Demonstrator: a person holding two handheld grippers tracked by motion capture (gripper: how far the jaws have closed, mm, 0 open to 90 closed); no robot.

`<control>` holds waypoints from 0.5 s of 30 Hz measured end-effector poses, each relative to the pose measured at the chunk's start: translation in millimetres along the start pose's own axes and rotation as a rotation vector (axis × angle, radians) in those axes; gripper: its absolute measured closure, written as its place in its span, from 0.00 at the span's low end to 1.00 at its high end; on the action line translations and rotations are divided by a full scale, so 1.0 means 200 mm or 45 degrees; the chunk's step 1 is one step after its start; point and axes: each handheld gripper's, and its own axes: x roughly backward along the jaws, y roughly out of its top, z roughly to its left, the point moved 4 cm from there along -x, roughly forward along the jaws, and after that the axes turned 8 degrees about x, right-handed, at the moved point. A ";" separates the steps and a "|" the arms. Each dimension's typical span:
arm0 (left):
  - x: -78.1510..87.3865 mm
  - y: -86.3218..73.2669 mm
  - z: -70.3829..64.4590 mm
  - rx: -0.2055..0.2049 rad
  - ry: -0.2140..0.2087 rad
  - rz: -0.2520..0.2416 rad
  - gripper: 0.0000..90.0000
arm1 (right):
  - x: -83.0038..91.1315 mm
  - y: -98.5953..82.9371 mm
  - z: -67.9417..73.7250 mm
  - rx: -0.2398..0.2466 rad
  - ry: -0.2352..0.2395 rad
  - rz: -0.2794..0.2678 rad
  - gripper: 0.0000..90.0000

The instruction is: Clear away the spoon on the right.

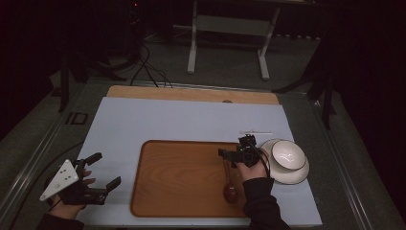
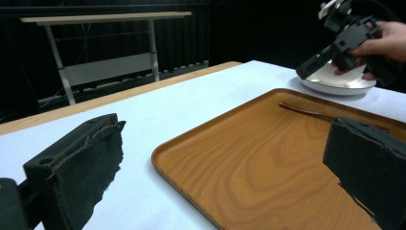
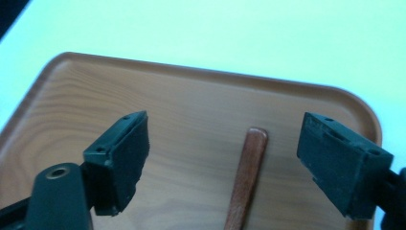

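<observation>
Wooden spoon (image 1: 229, 184) flat on tray (image 1: 163, 191), right side | right gripper (image 1: 235, 154) gaping above handle, likely lining up a grab | left gripper (image 1: 99, 171) gaping, empty, parked beside tray | bowl (image 1: 288, 154) on plate (image 1: 300, 176) nearby

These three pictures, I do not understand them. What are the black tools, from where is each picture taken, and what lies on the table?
A person sits at a table and holds a two-jaw tool in each hand. The high view looks down from above: the left tool rests beside a wooden tray, the right tool hovers over it. The other two pictures come from cameras on the tools, looking along their black jaws. A wooden spoon lies on the tray; a white bowl on a plate stands beside it. Both tools are open and hold nothing.
</observation>
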 end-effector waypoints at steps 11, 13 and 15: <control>0.00 0.00 0.00 0.001 -0.006 0.000 0.00 | 0.15 0.02 0.03 0.113 0.010 -0.053 0.19; 0.00 0.00 0.00 0.001 -0.006 -0.002 0.00 | 0.17 0.01 0.03 0.129 0.011 -0.048 0.19; 0.00 0.00 0.00 0.003 -0.006 -0.003 0.00 | 0.19 -0.01 0.02 0.140 0.018 -0.054 0.19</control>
